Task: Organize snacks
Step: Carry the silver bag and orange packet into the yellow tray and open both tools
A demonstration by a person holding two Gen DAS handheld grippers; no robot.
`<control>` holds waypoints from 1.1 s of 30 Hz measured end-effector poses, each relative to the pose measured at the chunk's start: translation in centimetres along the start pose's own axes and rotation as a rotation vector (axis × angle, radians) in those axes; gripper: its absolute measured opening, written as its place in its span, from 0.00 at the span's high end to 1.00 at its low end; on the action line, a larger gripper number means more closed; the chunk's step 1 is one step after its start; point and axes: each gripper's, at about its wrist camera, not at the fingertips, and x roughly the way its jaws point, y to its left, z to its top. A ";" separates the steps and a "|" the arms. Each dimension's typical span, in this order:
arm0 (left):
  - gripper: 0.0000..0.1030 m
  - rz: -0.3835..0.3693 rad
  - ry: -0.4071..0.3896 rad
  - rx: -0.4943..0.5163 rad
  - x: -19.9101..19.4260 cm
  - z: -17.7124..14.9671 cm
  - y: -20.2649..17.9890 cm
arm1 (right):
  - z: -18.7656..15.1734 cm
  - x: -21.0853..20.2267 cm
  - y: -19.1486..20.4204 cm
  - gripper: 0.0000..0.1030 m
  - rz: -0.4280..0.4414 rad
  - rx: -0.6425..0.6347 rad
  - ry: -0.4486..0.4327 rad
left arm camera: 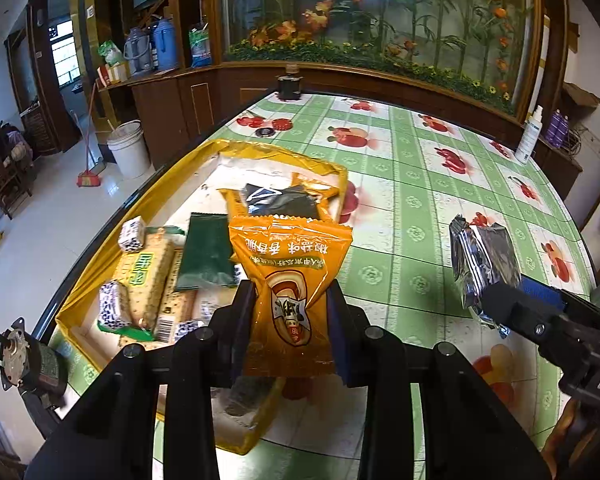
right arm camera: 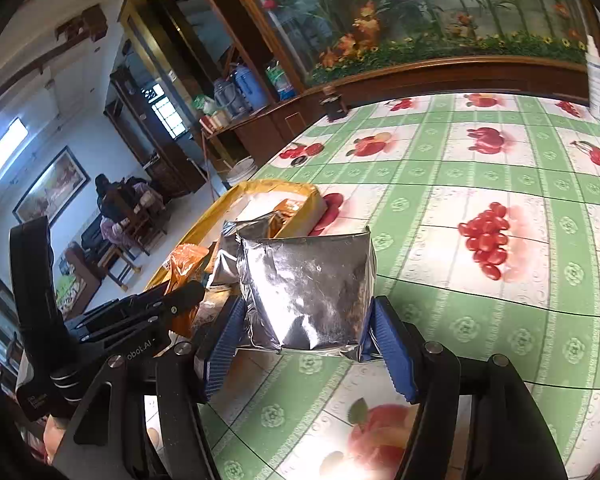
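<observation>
Left gripper [left arm camera: 290, 300] pinches orange packet [left arm camera: 290, 256] over yellow box [left arm camera: 100, 280]; right gripper [right arm camera: 306, 336] clamps foil pouch [right arm camera: 308, 288] beside it. Slick film could slip.

A white bucket [left arm camera: 129, 148] stands on the floor beside a red broom [left arm camera: 88, 178]; blue thermos flasks [left arm camera: 165, 42] (two at least) line the wooden sideboard [left arm camera: 168, 96]; a white spray bottle [left arm camera: 530, 136] stands at the worktop's far edge.
</observation>
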 end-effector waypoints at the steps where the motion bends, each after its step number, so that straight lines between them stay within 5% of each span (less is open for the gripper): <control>1: 0.68 0.004 0.000 -0.003 0.0 -0.1 0.3 | 0.0 0.2 0.4 0.36 0.000 -0.011 0.005; 33: 0.68 0.098 0.032 -0.115 1.9 0.1 8.9 | 2.2 9.0 9.5 0.35 0.062 -0.194 0.102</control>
